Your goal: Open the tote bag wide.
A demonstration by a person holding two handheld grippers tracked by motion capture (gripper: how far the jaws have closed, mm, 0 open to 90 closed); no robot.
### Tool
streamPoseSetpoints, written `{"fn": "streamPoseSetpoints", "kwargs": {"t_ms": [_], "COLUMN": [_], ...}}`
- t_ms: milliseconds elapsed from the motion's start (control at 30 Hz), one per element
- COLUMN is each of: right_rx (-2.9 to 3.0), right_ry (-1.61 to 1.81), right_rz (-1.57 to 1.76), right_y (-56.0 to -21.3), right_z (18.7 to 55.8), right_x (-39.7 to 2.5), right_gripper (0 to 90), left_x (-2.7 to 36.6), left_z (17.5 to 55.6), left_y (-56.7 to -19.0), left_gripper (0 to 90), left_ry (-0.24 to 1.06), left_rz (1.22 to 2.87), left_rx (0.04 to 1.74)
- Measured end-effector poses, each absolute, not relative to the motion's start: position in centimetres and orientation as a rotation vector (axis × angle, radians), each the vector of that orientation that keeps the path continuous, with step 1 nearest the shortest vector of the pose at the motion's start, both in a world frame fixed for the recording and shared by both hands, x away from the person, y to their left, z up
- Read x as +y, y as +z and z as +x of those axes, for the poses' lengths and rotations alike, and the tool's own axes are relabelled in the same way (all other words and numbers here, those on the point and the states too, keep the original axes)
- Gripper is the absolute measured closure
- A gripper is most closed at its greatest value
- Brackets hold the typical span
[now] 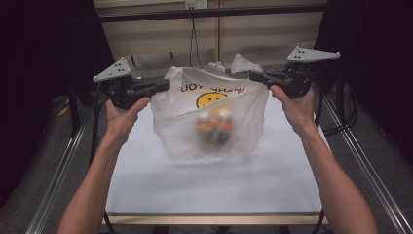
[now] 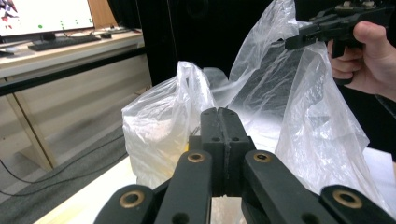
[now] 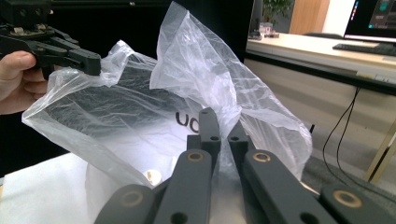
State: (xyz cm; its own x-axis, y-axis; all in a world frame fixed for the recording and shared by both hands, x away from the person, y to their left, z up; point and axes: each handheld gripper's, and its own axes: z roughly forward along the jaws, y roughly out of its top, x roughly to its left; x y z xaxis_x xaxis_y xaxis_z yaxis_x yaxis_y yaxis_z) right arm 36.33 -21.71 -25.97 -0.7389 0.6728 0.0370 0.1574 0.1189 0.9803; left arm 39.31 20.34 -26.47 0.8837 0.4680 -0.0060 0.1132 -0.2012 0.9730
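Plastic bag, white with a smiley print, held up over the middle of the white table; bottles with orange contents inside, blurred. Left gripper pinches the bag's left edge, jaws pressed together on the film. Right gripper pinches the right edge likewise; cables hang on the wall behind.

— Where are you working?

— A lab or test room, I'd say. My table sits in a metal rail frame, dark curtains to either side of my tongs.

— Anything else?

— Beyond my left tongs there's a desk with a lit monitor and keyboard. Past my right tongs, another screen, with cables trailing down.
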Motion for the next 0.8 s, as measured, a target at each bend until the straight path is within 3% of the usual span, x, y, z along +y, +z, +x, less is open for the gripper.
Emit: {"fn": "streamPoseSetpoints", "kwargs": {"t_ms": [800], "right_rx": [2.017], "right_ry": [1.673], "right_rz": [0.862], "right_y": [-31.0], "right_z": [35.9], "right_x": [-22.3], "right_gripper": [90.0], "left_x": [18.9], "left_z": [39.7], "left_y": [-30.6], "left_gripper": [90.0], "left_ry": [0.292], "left_rz": [1.800], "left_rx": [0.469]}}
